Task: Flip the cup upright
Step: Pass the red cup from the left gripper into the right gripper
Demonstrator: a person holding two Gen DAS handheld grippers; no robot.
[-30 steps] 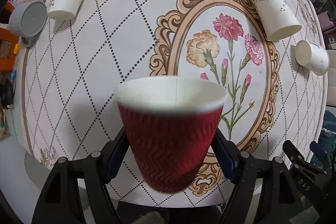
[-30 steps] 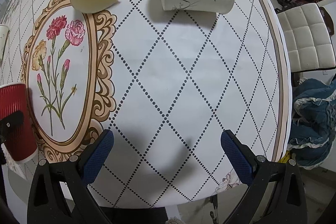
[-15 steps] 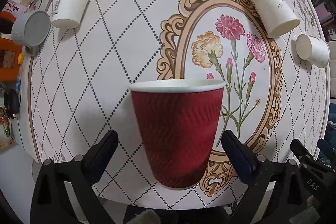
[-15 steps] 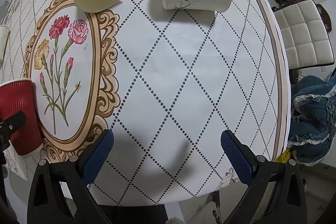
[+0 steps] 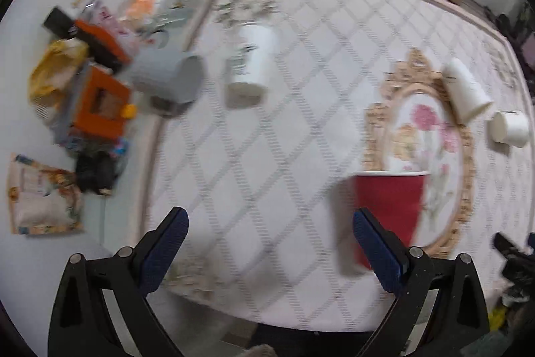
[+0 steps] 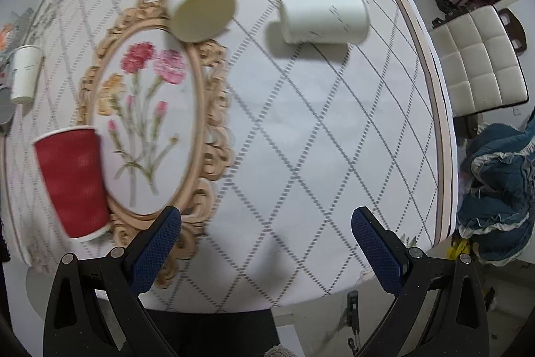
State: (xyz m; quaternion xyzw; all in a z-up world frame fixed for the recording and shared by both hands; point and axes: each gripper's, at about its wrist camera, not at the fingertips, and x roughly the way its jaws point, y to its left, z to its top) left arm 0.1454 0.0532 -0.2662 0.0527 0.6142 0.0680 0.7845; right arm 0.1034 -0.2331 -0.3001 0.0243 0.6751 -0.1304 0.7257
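Note:
The red ribbed paper cup [image 5: 389, 206] stands upright on the table near its front edge; it also shows in the right wrist view [image 6: 72, 179]. My left gripper [image 5: 269, 250] is open and empty, to the left of the red cup, whose lower side is behind the right finger. My right gripper [image 6: 267, 246] is open and empty above the table's front part. White paper cups lie on their sides: one [image 5: 250, 61] at the far left, one [image 6: 197, 7] by the flower frame, one [image 6: 324, 17] at the far right.
A grey cup [image 5: 167, 76] lies at the table's left edge. Boxes and bags [image 5: 90, 99] clutter the floor to the left. A white chair [image 6: 478, 62] and a blue cloth heap [image 6: 498, 189] stand to the right of the table.
My left gripper has let go of the red cup, which now stands on the table, and has swung left and back. The right gripper has pulled back a little.

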